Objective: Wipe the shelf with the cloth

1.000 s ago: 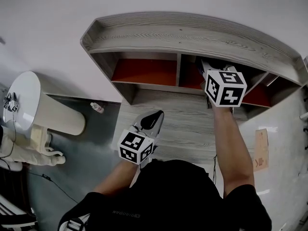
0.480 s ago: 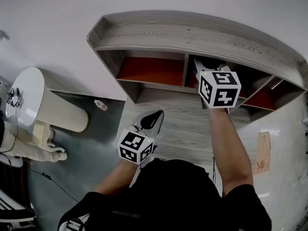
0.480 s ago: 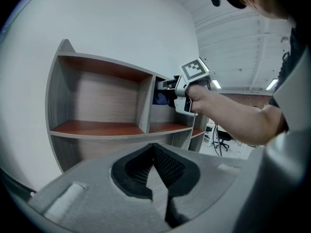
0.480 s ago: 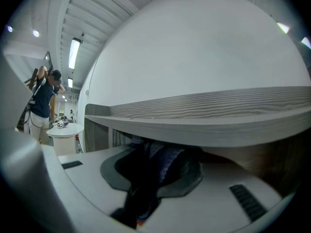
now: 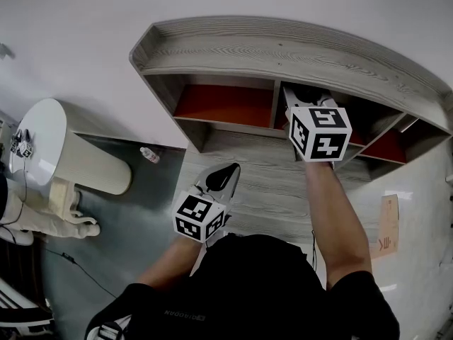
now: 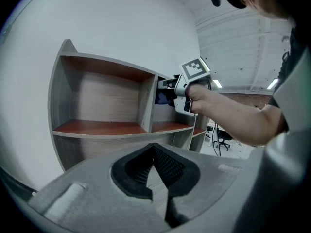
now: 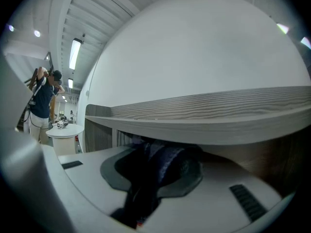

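Cloth (image 7: 163, 168) dark, blurred, partly hidden

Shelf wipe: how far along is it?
Done: the cloth is clamped in the right gripper. In hand: that gripper is inside the shelf's middle compartment. To do: wiped areas can't be told; the left compartment is unattended. The left gripper hangs shut, empty.

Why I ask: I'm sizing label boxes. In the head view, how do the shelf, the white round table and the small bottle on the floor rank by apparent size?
1. shelf, by far the largest
2. white round table
3. bottle, tiny
The gaps are plain, so nearness doesn't change the order.
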A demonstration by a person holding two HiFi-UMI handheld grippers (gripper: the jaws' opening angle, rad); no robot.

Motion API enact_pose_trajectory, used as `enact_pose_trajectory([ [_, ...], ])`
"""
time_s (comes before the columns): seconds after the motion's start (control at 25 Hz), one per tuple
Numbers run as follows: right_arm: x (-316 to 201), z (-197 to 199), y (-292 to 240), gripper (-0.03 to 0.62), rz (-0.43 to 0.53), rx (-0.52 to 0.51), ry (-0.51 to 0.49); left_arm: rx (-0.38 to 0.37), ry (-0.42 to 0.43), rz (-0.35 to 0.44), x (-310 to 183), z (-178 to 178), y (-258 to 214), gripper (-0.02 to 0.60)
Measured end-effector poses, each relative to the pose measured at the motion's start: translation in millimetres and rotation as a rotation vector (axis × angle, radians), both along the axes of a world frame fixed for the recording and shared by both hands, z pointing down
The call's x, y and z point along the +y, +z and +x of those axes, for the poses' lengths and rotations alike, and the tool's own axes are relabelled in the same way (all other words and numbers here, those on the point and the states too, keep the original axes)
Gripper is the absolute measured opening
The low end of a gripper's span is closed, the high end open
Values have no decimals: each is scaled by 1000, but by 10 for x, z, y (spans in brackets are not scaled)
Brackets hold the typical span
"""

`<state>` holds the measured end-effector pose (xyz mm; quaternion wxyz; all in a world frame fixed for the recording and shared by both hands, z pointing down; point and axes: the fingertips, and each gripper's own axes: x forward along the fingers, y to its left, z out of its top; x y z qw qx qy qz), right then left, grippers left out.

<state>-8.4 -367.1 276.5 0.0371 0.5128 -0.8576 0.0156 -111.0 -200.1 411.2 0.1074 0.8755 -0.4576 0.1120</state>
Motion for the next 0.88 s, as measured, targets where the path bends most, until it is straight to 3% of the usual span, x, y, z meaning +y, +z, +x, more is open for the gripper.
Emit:
enact_pose_trajectory([
  [0.32, 17, 25, 59, 96, 57, 1, -30, -7, 13, -8, -2, 34, 22, 8],
  [0.88, -247, -12, 266, 95, 174, 130, -45, -11, -4, -17, 31, 2, 52, 8],
])
